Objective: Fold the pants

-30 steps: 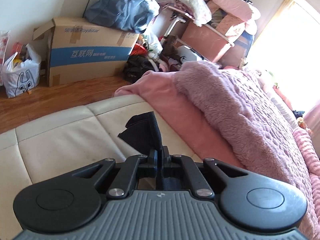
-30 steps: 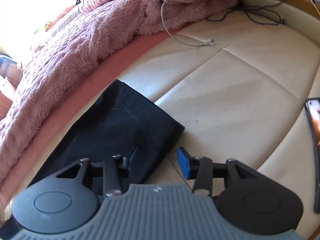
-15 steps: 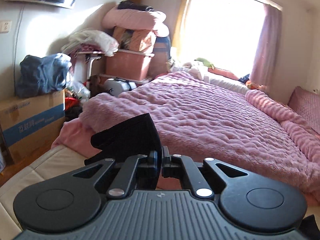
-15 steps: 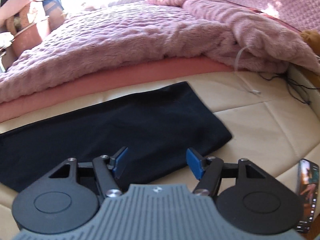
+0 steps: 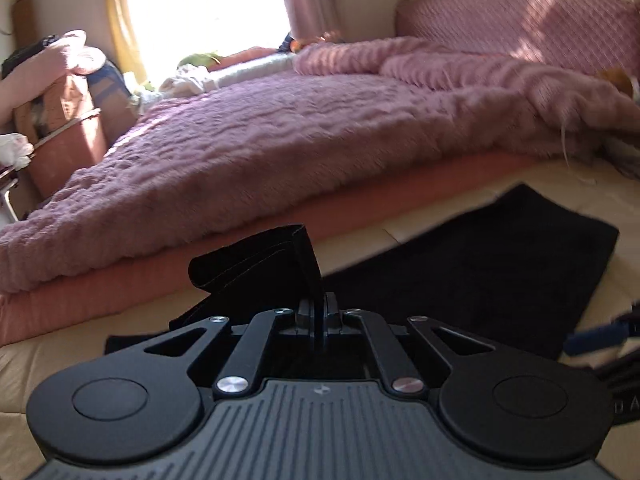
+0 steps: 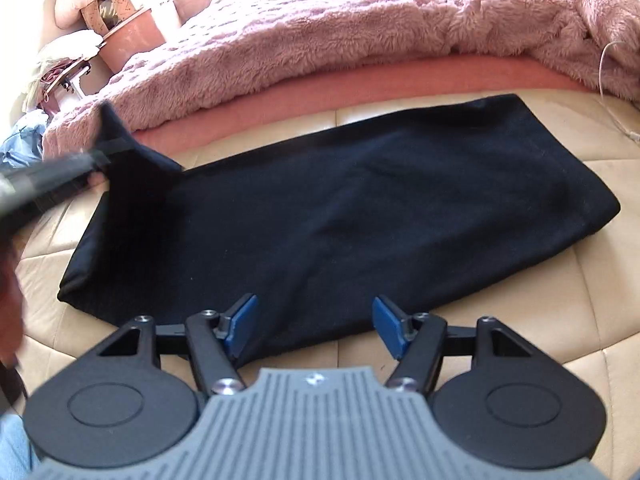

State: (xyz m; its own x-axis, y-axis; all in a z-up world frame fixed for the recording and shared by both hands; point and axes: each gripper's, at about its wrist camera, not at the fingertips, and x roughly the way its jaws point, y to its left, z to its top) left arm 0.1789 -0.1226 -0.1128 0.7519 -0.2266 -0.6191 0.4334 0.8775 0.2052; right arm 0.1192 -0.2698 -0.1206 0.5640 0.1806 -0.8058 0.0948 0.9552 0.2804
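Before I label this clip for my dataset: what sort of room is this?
Most likely a bedroom: a bed under a fuzzy pink blanket, a curtained window, and black pants spread on a cream padded surface, the left gripper pinching one end.

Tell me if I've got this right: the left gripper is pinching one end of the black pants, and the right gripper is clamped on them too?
Not quite. The left gripper does pinch the black pants, but the right gripper is open, its blue pads spread above the cloth, as the right wrist view shows.

Black pants point(image 6: 360, 216), fuzzy pink blanket point(image 6: 320, 32), cream quilted surface point(image 6: 540, 320).
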